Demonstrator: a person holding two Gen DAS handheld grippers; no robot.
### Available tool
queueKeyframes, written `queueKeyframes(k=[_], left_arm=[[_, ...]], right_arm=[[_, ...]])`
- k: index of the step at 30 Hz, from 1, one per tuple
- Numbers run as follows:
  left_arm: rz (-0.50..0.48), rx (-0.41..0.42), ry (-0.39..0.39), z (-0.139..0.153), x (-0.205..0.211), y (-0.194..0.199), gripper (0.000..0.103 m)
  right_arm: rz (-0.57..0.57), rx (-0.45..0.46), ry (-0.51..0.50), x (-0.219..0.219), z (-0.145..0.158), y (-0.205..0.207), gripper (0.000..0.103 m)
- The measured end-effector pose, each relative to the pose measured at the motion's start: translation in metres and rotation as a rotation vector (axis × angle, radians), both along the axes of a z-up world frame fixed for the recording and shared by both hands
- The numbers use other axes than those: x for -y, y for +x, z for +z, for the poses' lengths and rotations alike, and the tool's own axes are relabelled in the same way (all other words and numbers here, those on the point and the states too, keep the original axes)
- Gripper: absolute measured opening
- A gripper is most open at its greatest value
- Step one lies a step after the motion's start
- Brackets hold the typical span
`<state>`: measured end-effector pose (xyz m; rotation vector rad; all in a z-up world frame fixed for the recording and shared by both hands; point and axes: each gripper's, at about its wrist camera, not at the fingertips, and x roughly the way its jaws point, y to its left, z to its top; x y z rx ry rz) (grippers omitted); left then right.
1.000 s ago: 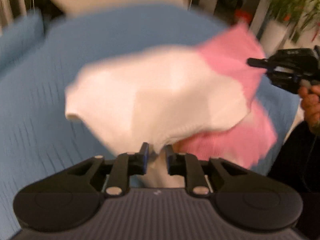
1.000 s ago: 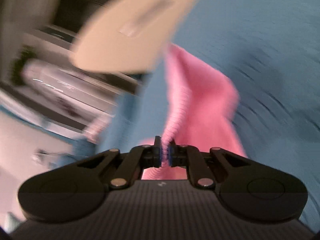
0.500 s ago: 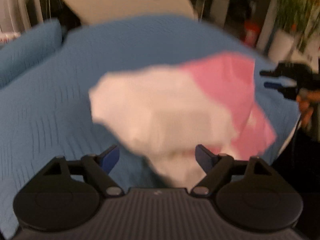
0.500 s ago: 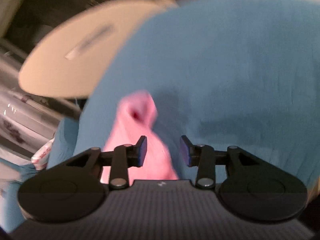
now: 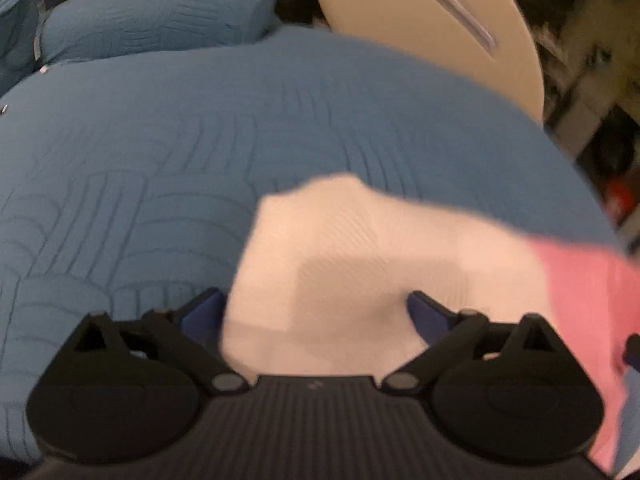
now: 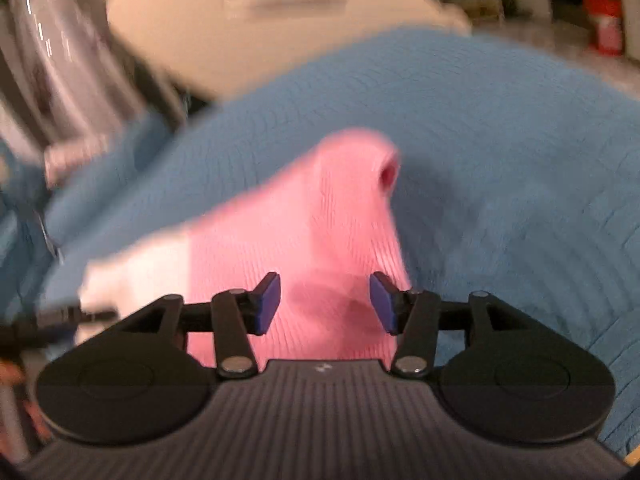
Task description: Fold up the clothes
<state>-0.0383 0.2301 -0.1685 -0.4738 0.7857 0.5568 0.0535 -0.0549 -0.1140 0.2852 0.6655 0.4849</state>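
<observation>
Now the pink-and-white garment (image 5: 360,264) lies loose on the blue quilted cover (image 5: 200,128), its white end between the blue pads of the left gripper (image 5: 316,312), its pink end between those of the right gripper (image 6: 324,304). Both sets of jaws are opening with cloth between them but unpinched, so it looks let go to settle where it lies. Beyond the grippers, past the cover's far edge, stands a cream chair back (image 5: 432,28).

A blue quilted bedspread (image 5: 200,152) covers the bed, a matching blue pillow (image 5: 156,16) at its far end, a beige oval board (image 5: 432,32) beyond.
</observation>
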Motion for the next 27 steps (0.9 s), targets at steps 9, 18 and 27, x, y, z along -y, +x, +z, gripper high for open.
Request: queueKeyframes(k=[9,18,27], left_arm=[[0.026,-0.001,-0.001,-0.001,0.006,-0.002,0.103],[0.02,-0.032,-0.023,0.0,-0.008,0.003,0.103],[0.004,-0.028,-0.022,-0.001,-0.011,0.002,0.103]], right_arm=[[-0.082,-0.132,-0.186,-0.013,-0.034,0.011,0.082],[-0.105,-0.123,-0.112,-0.019,-0.023,0.006,0.083],[-0.11,-0.132,-0.101,-0.022,-0.026,0.012,0.083]])
